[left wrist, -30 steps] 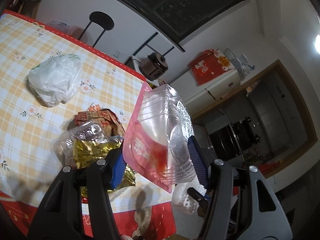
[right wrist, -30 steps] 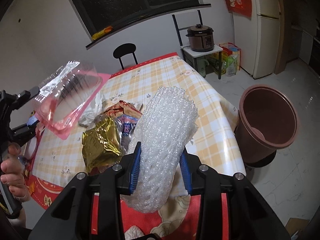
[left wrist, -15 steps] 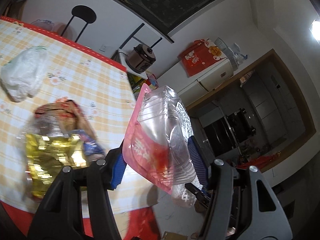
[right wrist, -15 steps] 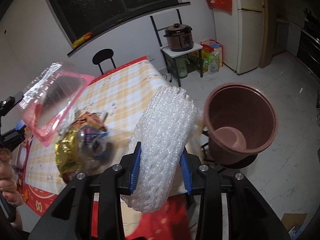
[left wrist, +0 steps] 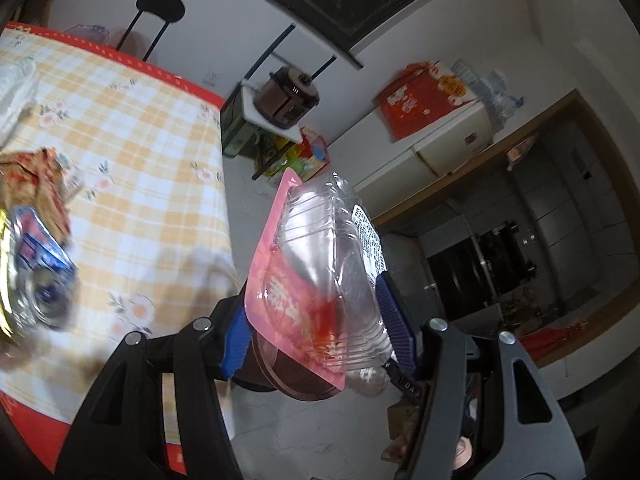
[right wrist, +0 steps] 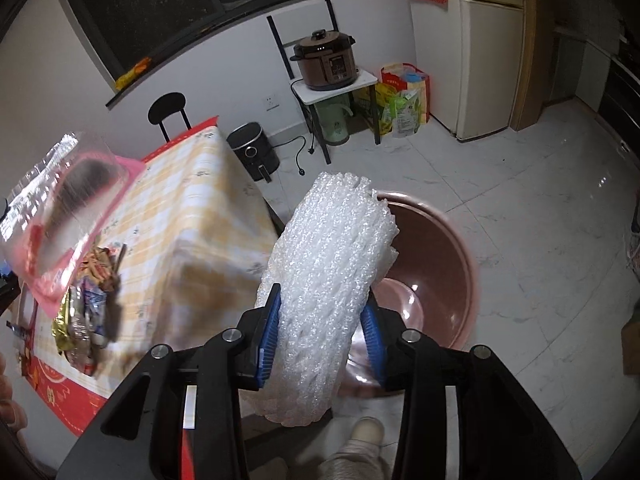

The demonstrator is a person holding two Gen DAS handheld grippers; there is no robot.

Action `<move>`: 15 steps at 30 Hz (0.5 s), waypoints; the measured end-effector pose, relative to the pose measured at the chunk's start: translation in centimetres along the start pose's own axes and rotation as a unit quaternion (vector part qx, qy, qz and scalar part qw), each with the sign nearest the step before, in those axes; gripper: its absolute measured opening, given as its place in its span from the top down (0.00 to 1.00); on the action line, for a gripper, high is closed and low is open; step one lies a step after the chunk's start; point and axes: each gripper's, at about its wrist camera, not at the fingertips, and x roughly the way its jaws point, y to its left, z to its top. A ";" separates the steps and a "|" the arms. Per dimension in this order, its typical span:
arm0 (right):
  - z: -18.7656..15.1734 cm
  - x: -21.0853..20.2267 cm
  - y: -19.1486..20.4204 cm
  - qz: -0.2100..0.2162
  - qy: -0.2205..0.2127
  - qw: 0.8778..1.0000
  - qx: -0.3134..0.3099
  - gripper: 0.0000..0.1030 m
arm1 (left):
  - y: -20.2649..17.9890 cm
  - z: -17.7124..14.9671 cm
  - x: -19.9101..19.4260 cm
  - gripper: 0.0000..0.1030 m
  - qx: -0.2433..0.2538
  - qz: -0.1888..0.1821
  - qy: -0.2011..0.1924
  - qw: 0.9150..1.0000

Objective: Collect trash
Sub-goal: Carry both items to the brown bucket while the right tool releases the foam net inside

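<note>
Both grippers have swung from the table (right wrist: 192, 208) toward the brown bin (right wrist: 436, 264).
Left gripper (left wrist: 320, 328) clamps a clear plastic tray (left wrist: 320, 264); right gripper (right wrist: 320, 332), jaws just easing wider, holds bubble wrap (right wrist: 328, 272).

The surface (right wrist: 208, 216) wears a yellow checked cloth; crumpled wrappers (right wrist: 86, 308) lie near its edge. A brown bin (right wrist: 440, 264) stands on the pale tiled floor (right wrist: 520, 200).
</note>
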 end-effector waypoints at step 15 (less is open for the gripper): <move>3.6 -0.6 -5.2 0.035 -0.027 0.999 0.014 0.18 | -4.6 -1.4 7.6 0.42 0.020 0.040 0.029 0.999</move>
